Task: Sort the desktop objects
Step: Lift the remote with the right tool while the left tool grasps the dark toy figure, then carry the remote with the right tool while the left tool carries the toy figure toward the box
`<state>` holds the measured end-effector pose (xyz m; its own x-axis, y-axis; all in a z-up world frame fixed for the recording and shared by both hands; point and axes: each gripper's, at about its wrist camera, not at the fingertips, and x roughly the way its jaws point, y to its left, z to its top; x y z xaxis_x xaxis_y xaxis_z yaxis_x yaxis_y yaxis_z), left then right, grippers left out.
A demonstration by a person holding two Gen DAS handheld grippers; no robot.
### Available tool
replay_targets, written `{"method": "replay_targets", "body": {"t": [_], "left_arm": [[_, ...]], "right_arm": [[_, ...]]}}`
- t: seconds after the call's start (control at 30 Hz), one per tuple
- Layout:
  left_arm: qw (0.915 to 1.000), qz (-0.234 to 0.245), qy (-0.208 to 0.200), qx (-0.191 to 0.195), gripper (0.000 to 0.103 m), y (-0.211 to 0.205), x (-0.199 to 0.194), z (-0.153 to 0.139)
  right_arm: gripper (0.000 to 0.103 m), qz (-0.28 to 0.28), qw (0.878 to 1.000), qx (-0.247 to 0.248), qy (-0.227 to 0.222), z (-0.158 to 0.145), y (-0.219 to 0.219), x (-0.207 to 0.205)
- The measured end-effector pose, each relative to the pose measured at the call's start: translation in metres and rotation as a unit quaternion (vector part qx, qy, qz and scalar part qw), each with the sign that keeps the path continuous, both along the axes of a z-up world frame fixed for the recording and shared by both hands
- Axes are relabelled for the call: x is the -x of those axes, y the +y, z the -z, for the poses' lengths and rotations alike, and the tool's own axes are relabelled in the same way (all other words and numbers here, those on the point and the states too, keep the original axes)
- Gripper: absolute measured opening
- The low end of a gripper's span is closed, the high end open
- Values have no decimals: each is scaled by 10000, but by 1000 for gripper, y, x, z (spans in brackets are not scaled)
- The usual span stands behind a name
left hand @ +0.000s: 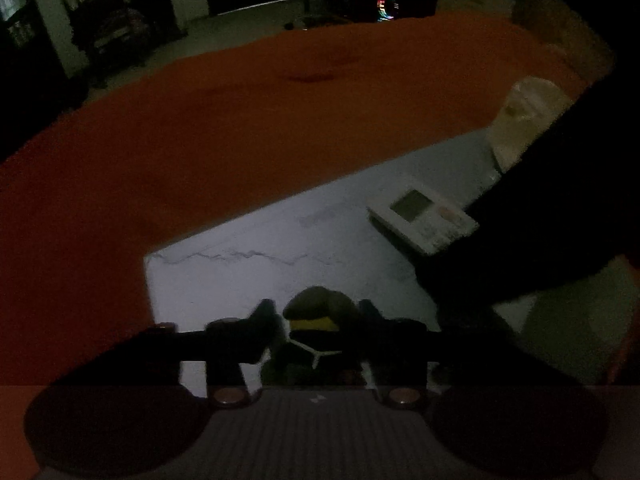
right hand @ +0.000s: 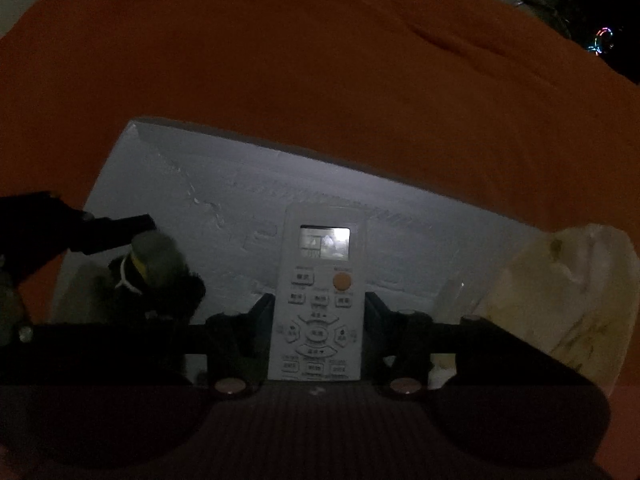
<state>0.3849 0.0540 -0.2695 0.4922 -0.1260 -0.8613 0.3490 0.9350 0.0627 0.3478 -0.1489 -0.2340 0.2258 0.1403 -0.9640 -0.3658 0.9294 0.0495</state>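
Note:
The scene is dim. A white remote [right hand: 316, 304] with a small screen and an orange button lies in a shallow white box [right hand: 240, 184]. My right gripper [right hand: 318, 302] is shut on its lower half, one finger on each long side. A dark rounded object with a yellow band and white lines [left hand: 316, 320] sits at the box's near left. My left gripper [left hand: 316, 310] is shut on it. In the right wrist view the same object [right hand: 156, 256] shows at the left. The remote [left hand: 424, 216] also shows in the left wrist view, partly under the dark right gripper body [left hand: 540, 208].
The white box [left hand: 260, 264] rests on an orange cloth [left hand: 200, 120] that covers the table. A crumpled pale plastic bag [right hand: 560, 288] lies at the box's right end, also seen as the bag [left hand: 524, 120]. Dark furniture and a small coloured light [left hand: 386, 8] stand beyond the table.

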Motion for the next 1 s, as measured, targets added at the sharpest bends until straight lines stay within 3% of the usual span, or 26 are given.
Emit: {"method": "replay_targets", "body": {"t": [0.47,1.0], "left_arm": [[9997,-219,38,65,34,3,17,-13],[9989,-421,-5,210,33,4,35,-51]], "right_arm": [[49,341,9989,-318,67,0,5,5],[43,419,9974,-553,-202,-28,11,27]]}}
